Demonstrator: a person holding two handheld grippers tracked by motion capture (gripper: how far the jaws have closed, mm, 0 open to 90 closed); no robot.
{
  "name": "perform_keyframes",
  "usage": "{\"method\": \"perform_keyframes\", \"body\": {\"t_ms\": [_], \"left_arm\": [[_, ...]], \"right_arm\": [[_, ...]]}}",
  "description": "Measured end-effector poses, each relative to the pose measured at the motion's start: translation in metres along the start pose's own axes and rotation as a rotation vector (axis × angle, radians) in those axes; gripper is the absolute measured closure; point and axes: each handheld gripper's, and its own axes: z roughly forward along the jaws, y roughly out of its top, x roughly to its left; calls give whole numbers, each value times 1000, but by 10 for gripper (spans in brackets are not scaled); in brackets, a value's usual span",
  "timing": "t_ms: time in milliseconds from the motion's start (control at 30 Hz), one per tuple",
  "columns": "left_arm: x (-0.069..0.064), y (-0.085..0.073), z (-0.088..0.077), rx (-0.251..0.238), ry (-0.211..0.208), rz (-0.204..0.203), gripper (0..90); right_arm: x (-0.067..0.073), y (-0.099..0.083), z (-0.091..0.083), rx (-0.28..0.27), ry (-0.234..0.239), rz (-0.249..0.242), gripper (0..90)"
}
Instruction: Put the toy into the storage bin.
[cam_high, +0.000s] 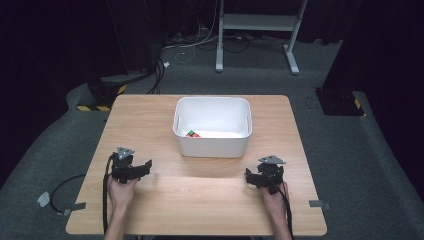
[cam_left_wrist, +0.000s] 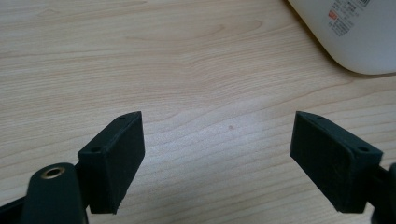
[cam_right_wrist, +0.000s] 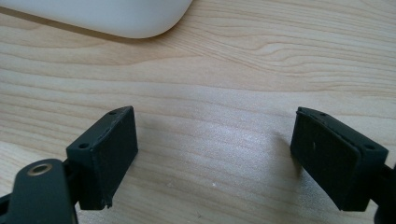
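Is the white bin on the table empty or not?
Not empty: the high view shows a small red and green thing lying inside the white bin.

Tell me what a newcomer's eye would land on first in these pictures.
The white tub stands out first, set at the middle of the wooden table toward its far side, with a small red and green thing lying inside near its front wall. Next come the two black grippers on the near side: the left gripper and the right gripper, both with jaws apart over bare wood and nothing between them.
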Motion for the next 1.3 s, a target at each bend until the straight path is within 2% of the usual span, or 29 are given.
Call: {"method": "perform_keyframes", "body": {"t_ms": [300, 433, 633, 833, 1033, 1300], "left_arm": [[3, -2, 6, -2, 25, -15, 183], [4, -3, 10, 2, 45, -8, 184], [3, -4, 14, 12, 48, 8, 182], [5, -5, 19, 15, 79, 23, 184], [9, -5, 22, 15, 96, 12, 187], [10, -5, 28, 34, 107, 20, 192]], "right_arm": [[0, 0, 0, 0, -1, -1, 148], [0, 0, 0, 0, 0, 1, 147], [0, 0, 0, 1, 0, 3, 147], [0, 0, 0, 0, 0, 0, 147], [0, 0, 0, 0, 0, 1, 147], [0, 0, 0, 1, 0, 2, 147]]}}
